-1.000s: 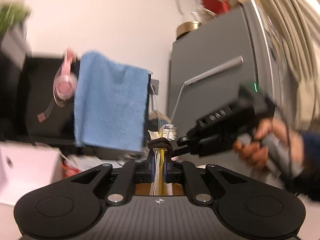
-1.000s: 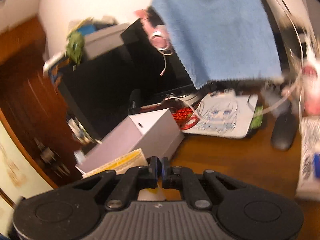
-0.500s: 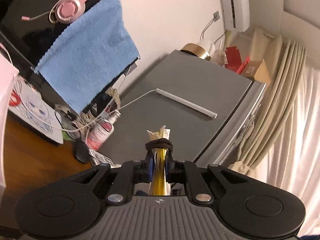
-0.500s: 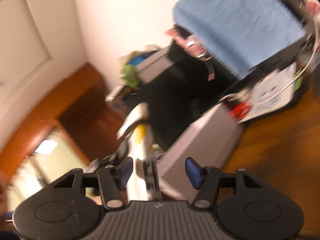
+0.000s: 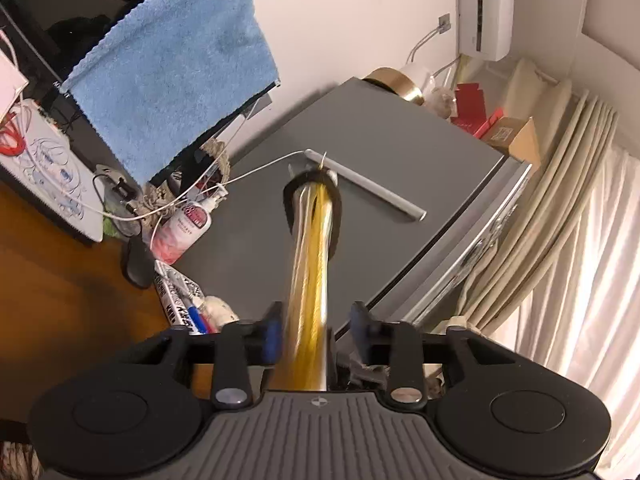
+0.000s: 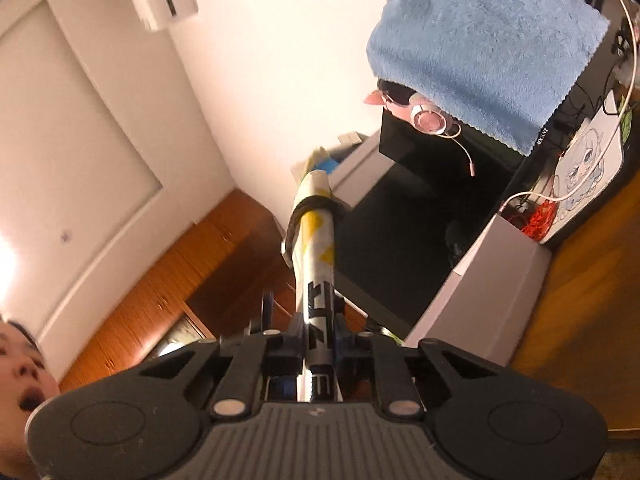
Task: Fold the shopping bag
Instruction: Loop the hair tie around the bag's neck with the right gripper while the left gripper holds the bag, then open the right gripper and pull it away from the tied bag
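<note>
Shopping bag is already down to a thin rolled strip, white plastic with yellow patches and black print (image 6: 316, 280), cinched near its far end by a black elastic band (image 6: 304, 210). It hangs in the air between both tools, clear of the brown wooden desk (image 5: 60, 280).

Right gripper (image 6: 318, 334): jaws narrow and closing, pads on either side of the printed section of the roll and apparently pressing it. Left gripper (image 5: 316, 326): jaws opening, blue pads (image 5: 271, 332) standing off the roll with visible gaps either side; the strip runs between them, motion-blurred, so it looks free to slide.

Handling, my read: light, soft, slick film. No stiffness beyond what the roll and band give it, so it'll droop or unroll if held only at one end. Best hold is on the banded, tight part, or close to it, across the roll's width. Nothing fragile.

Room: grey fridge (image 5: 380, 184) with a bar handle sits right behind the roll's tip in the left view; blue towel (image 5: 172, 76) draped over the black monitor, white cable and a pink-label bottle (image 5: 186, 228) to the side. White box (image 6: 492, 280) near the right tool. Open air above the desk is the safe direction.
</note>
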{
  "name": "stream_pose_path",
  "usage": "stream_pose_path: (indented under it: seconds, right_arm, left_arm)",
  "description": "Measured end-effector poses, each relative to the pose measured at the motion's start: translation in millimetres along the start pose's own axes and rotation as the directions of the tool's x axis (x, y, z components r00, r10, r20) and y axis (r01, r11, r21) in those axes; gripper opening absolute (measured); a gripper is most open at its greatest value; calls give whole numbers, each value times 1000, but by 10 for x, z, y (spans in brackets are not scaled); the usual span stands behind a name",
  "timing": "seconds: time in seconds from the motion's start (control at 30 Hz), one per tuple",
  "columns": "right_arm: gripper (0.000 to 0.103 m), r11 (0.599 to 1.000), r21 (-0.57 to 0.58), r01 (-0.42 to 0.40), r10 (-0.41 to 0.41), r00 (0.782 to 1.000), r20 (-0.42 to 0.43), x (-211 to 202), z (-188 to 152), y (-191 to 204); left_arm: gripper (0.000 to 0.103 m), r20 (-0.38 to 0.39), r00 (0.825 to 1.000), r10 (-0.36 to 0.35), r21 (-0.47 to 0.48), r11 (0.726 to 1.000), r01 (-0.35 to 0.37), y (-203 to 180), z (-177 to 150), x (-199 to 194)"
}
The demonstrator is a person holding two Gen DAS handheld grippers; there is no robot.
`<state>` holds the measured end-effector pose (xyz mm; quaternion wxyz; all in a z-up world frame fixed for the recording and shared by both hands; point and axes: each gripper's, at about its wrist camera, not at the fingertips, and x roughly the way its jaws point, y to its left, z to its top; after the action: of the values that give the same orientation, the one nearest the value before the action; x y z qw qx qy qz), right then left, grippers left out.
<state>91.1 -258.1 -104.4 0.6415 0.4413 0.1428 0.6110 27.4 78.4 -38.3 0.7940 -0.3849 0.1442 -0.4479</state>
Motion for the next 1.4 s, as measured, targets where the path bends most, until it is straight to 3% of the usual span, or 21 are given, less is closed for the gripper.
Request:
stream_pose_path:
  seconds: [0.4, 0.53, 0.63, 0.7, 0.83, 0.93, 1.03, 1.17, 1.4]
  right_arm:
    - [17, 999, 25, 39, -40, 999, 24, 18, 2, -18]
    - [26, 995, 17, 96, -96, 994, 59, -52, 5, -6]
    - [28, 973, -64, 223, -215, 970, 111, -147, 21, 115]
    - [28, 917, -180, 356, -333, 932, 145, -158, 9, 297]
    - [28, 804, -364, 470, -426, 883, 200, -51, -25, 679]
    - [24, 659, -546, 518, -464, 851, 247, 136, -67, 1014]
    - [22, 548, -673, 497, -483, 845, 230, 373, -72, 1210]
    - [23, 389, -795, 466, -538, 816, 214, 717, -122, 1320]
    - [25, 248, -899, 362, -591, 792, 155, 1131, -191, 1372]
  left_arm:
    - [12, 27, 998, 59, 8, 998, -59, 51, -33, -35]
    - [12, 63, 982, 177, 60, 982, -180, -1, -18, -75]
    - [12, 97, 947, 305, 146, 937, -317, -87, -24, -73]
    - [12, 108, 921, 373, 193, 901, -388, -132, -37, -45]
    - [12, 102, 879, 465, 280, 835, -474, -202, -94, 68]
    - [12, 104, 854, 510, 358, 782, -510, -264, -160, 156]
    - [12, 98, 839, 534, 404, 750, -524, -303, -206, 228]
    - [12, 87, 831, 550, 463, 716, -523, -378, -273, 273]
    - [12, 91, 807, 584, 539, 652, -533, -464, -354, 352]
